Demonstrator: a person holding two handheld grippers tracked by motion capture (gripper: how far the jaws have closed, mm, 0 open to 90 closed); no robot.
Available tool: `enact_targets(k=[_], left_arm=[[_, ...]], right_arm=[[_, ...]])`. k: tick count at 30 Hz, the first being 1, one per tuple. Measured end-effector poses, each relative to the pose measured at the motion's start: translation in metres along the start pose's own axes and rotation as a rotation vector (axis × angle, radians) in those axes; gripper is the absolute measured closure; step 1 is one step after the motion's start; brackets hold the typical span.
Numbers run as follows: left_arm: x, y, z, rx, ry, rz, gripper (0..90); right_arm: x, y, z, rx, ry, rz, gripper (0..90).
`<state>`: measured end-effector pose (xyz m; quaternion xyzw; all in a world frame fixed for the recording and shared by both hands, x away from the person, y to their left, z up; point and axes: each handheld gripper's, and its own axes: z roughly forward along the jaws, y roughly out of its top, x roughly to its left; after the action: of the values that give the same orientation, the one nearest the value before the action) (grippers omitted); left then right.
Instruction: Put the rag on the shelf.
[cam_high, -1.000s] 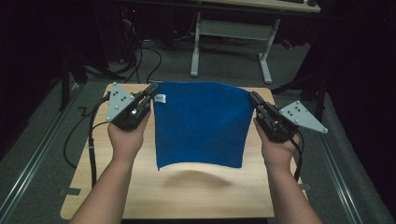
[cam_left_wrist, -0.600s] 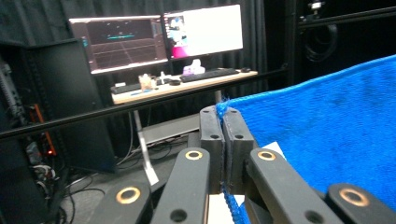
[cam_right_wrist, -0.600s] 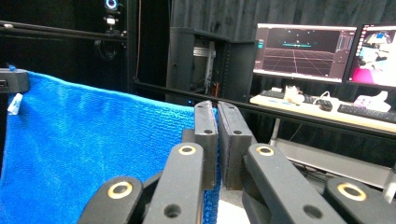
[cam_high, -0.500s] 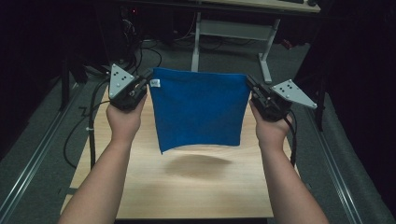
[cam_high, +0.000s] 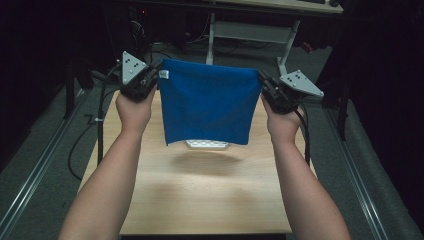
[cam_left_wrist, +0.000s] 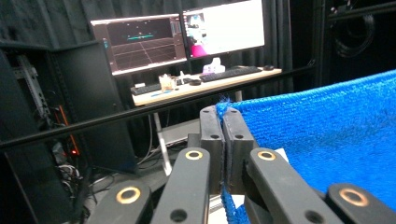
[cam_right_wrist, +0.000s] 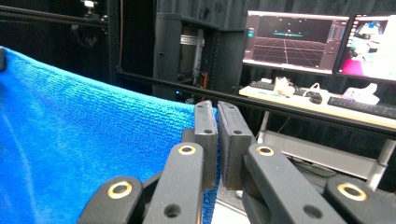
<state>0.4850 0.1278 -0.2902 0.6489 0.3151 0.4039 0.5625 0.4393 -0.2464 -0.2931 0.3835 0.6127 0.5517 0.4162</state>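
1. In the left gripper view, the left gripper (cam_left_wrist: 223, 121) has its jaws pressed together on the top corner of the blue cloth (cam_left_wrist: 327, 135); a tuft of blue fibre pokes out above the pads.

2. In the right gripper view, the right gripper (cam_right_wrist: 218, 114) is clamped the same way on the opposite top corner of the cloth (cam_right_wrist: 79, 140), the blue edge trapped between the two black pads.

3. In the high view both grips match the earlier frames: the left gripper (cam_high: 154, 76) and right gripper (cam_high: 262, 82) pinch the same two corners as a second ago, with no slip at either one.

4. What has changed is the cloth's place. A second ago its lower hem hung low over the near part of the wooden table (cam_high: 210, 200); now both hands have carried it away from the person and a little up.

5. The cloth (cam_high: 207, 102) now hangs flat and taut along its top edge, well clear of the table, casting a soft shadow on the wood. A small white label (cam_high: 163, 75) sits at the corner beside the left gripper.

6. A pale grey plate (cam_high: 207, 144) on the table now peeks out just under the hem.

7. I judge the cloth is spread and lifted, ready to be laid flat or folded; keeping the corners level should stop the hem from dragging.
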Motion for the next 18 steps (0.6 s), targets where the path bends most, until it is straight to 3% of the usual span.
enact_targets(k=[1, 5, 9, 12, 14, 18], left_arm=[[0.000, 0.003, 0.004, -0.002, 0.009, 0.014, 88.9], [0.004, 0.004, 0.010, 0.001, 0.007, 0.001, 88.9], [0.007, -0.001, 0.022, 0.036, 0.018, 0.035, 88.8], [0.010, -0.008, 0.034, 0.073, 0.023, 0.049, 88.8], [0.014, -0.016, 0.041, 0.104, 0.022, 0.034, 88.8], [0.017, -0.039, 0.053, 0.165, 0.015, 0.021, 88.8]], right_arm=[[-0.003, 0.002, 0.005, 0.008, -0.009, -0.011, 87.6], [-0.007, 0.005, 0.017, 0.025, -0.025, -0.025, 87.6], [-0.015, 0.007, 0.032, 0.035, -0.023, -0.017, 87.5], [-0.017, 0.004, 0.046, 0.060, -0.035, -0.038, 87.5], [-0.017, 0.002, 0.051, 0.074, -0.038, -0.044, 87.5], [-0.017, -0.017, 0.066, 0.132, -0.025, -0.067, 87.5]])
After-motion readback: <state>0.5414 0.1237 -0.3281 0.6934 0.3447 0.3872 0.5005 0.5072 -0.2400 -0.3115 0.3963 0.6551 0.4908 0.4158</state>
